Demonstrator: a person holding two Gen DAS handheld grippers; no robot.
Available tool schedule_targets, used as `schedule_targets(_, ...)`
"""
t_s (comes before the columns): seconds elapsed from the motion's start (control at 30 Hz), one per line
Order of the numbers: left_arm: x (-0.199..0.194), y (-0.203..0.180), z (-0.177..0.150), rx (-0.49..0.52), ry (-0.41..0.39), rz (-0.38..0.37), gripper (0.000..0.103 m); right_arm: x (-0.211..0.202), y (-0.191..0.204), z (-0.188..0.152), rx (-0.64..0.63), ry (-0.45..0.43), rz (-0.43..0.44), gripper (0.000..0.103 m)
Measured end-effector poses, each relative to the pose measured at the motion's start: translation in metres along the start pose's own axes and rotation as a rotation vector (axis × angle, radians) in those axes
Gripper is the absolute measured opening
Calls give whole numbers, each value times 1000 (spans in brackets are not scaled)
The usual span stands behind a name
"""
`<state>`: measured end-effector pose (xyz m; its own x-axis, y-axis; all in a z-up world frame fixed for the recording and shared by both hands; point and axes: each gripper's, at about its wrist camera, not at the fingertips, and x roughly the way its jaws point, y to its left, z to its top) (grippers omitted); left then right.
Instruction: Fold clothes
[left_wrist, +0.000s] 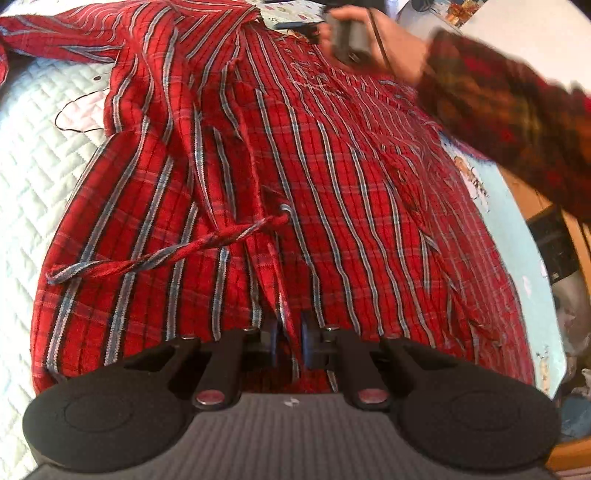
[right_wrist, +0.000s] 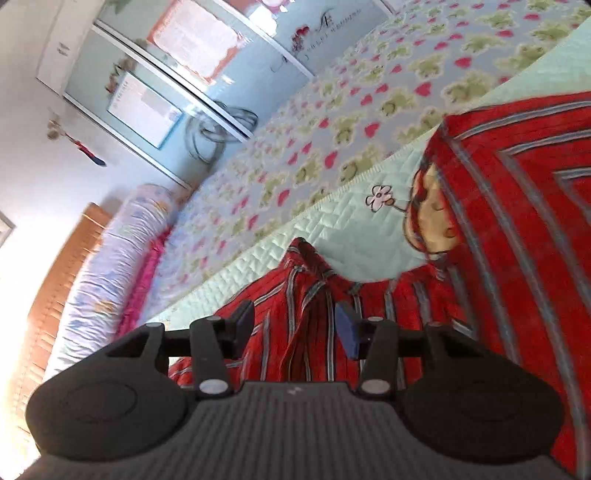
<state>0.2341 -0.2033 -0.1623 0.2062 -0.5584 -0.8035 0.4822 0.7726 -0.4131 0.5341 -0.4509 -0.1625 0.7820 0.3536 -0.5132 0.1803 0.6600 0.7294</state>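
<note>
The left gripper (left_wrist: 291, 343) pinches the near hem of the red plaid garment (left_wrist: 288, 177), spread on a white quilt (left_wrist: 29, 177). The right gripper (right_wrist: 295, 328) hangs wide over it. A floral sheet (right_wrist: 332, 122) and wardrobe (right_wrist: 155, 74) lie beyond.

Red plaid garment (left_wrist: 295, 177) striped in blue-grey and black, pale mint quilted cover (right_wrist: 332, 236) – a small flower drawn on it, bedsheet (right_wrist: 332, 110) of green frogs and pink hearts, black grippers with blue pads (right_wrist: 347, 332)
</note>
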Motion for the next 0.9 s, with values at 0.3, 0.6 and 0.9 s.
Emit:
schedule_targets(0.3,6,7,-1,-28,-9,-8,10,34,-2,-10,73,17,76,53)
schedule_targets(0.6,14,-2,7,-29,-26,-20,10,54,13,20,-104,15,-1,4)
schedule_targets(0.9,36,-40,35,7,-86,-98,10,70,38,66,-250,-106,-114,4)
